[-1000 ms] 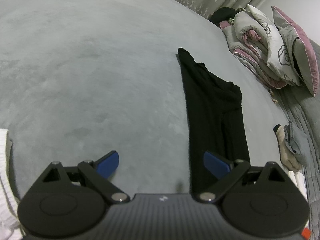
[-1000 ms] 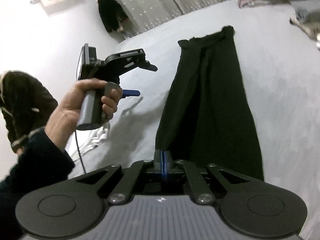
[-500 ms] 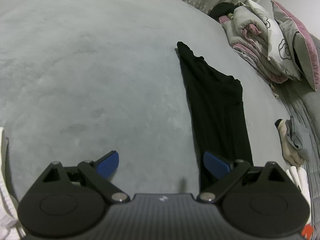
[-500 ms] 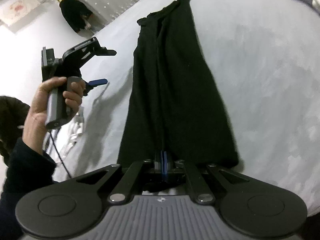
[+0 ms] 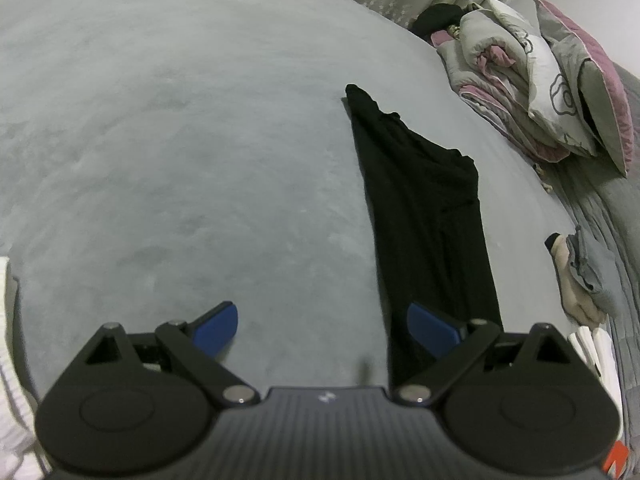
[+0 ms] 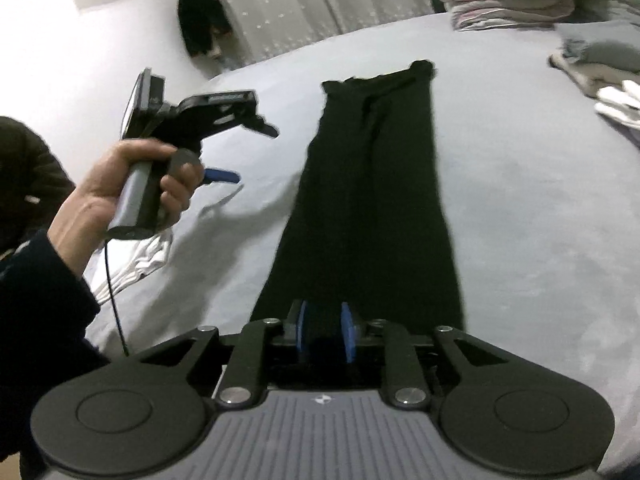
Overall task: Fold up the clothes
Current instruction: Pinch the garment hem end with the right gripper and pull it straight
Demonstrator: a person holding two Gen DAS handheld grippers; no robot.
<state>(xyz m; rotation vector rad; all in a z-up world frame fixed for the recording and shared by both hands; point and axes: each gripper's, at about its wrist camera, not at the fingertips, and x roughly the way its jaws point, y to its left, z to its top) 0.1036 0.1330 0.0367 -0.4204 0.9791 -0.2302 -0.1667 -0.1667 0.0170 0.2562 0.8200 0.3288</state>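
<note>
I've got the black trousers (image 6: 372, 200) lying long and flat down the middle of the bed (image 5: 180, 140), ready to fold. My right hand-held gripper (image 6: 325, 332) has just been easing apart over their near hem; left hand-held gripper (image 5: 320, 320) hangs spread wide, empty.

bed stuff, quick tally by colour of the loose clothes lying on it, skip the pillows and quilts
black: 1, the long black garment laid flat down the middle
white: 2, white cloth near the left hand, white pieces at the far right
grey and beige: 1 small pile
total: 4
</note>
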